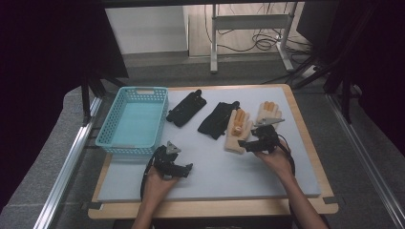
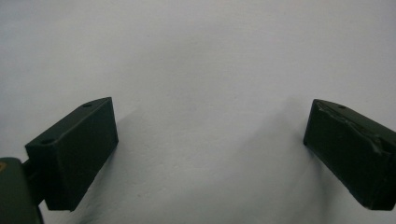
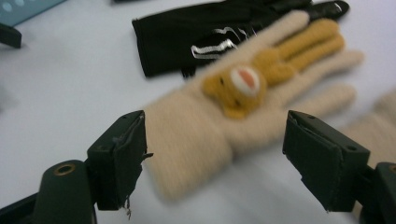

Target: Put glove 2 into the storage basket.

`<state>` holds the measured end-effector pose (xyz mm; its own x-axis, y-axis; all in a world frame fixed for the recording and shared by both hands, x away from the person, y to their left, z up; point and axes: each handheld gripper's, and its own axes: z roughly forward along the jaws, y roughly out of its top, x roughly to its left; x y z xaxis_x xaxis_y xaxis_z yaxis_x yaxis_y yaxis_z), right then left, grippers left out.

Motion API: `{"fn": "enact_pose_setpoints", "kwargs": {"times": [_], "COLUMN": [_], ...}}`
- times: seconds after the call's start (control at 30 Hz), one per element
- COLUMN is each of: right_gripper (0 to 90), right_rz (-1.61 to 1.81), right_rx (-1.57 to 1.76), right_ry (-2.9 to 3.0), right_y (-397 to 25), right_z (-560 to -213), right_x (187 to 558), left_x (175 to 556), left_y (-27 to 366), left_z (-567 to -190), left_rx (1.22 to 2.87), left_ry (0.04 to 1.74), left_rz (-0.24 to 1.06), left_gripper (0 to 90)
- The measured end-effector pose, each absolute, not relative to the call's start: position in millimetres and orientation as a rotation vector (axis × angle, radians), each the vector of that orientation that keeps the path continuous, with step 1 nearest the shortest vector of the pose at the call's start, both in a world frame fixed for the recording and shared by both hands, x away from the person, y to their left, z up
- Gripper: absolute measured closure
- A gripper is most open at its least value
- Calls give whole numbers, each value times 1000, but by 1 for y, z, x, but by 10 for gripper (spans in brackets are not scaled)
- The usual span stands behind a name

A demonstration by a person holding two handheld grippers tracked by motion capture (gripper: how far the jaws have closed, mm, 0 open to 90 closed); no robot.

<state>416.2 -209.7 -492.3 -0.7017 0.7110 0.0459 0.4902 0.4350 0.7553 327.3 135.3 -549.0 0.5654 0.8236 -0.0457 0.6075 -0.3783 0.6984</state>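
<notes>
A beige knit glove (image 1: 237, 130) (image 3: 280, 84) with an orange bear on its back lies flat on the pale mat (image 1: 215, 171), fingers pointing away. My right gripper (image 1: 247, 144) (image 3: 215, 158) is open, its jaws standing on either side of the glove's cuff without touching it. A second beige glove (image 1: 267, 113) (image 3: 383, 121) lies just to the right. One black glove (image 1: 217, 119) (image 3: 187, 37) lies partly under the bear glove's fingers, and another black glove (image 1: 186, 109) lies farther left. My left gripper (image 1: 184, 168) (image 2: 210, 140) is open over bare mat, holding nothing.
A teal plastic basket (image 1: 131, 121) stands at the table's left edge, nothing inside. The wooden table rim (image 1: 210, 209) borders the mat. Metal rails run along both sides of the table, and a desk frame with cables stands beyond the far edge.
</notes>
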Motion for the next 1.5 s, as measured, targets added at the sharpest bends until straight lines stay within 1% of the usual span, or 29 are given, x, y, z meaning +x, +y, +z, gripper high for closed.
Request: {"fn": "enact_pose_setpoints", "kwargs": {"times": [0.37, 0.47, 0.5, 0.53, 0.63, 0.73, 0.77, 0.8, 0.83, 0.9, 1.1, 1.13, 1.17, 1.23, 1.27, 1.3, 1.33, 1.37, 1.5], "right_gripper": [316, 392, 392, 453, 489, 486, 461, 461, 390, 364, 373, 505, 515, 571, 571, 691, 776, 803, 823], "right_rz": [1080, 1056, 1056, 1049, 1047, 1016, 1009, 1009, 987, 967, 876, 903, 923, 922, 922, 932, 946, 968, 996], "right_rx": [1013, 1009, 1009, 1017, 1048, 1070, 1074, 1074, 1075, 1063, 1038, 1082, 1123, 1160, 1160, 1188, 1193, 1203, 1203], "right_ry": [2443, 2419, 2419, 2410, 2401, 2404, 2405, 2405, 2397, 2402, 2428, 2448, 2448, 2441, 2441, 2447, 2460, 2476, 2493], "right_y": [-161, -151, -151, -145, -139, -134, -132, -132, -129, -125, -112, -111, -112, -112, -112, -112, -112, -113, -116], "right_z": [-482, -481, -481, -482, -486, -494, -496, -496, -503, -508, -517, -519, -520, -519, -519, -519, -518, -518, -518], "right_x": [466, 480, 480, 489, 502, 515, 518, 518, 525, 530, 538, 540, 541, 540, 540, 539, 539, 539, 541], "left_x": [327, 327, 327, 327, 327, 327, 327, 327, 327, 327, 327, 327, 327, 327, 327, 328, 327, 327, 327], "left_y": [136, 136, 136, 136, 136, 136, 136, 136, 136, 136, 136, 136, 135, 135, 135, 135, 135, 135, 135], "left_z": [-549, -549, -549, -549, -549, -549, -549, -549, -549, -549, -549, -549, -549, -549, -549, -549, -549, -549, -549], "left_rx": [2122, 2128, 2128, 2124, 2122, 2124, 2124, 2124, 2124, 2124, 2121, 2121, 2121, 2121, 2121, 2122, 2122, 2122, 2122], "left_ry": [1138, 1136, 1136, 1137, 1137, 1136, 1136, 1136, 1136, 1136, 1137, 1136, 1137, 1137, 1137, 1137, 1137, 1137, 1137], "left_rz": [409, 411, 411, 410, 410, 409, 409, 409, 409, 409, 409, 409, 408, 408, 408, 408, 408, 408, 408], "left_gripper": [34, 34, 34, 34, 34, 34, 34, 34, 34, 34, 34, 34, 34, 33, 33, 33, 33, 33, 34]}}
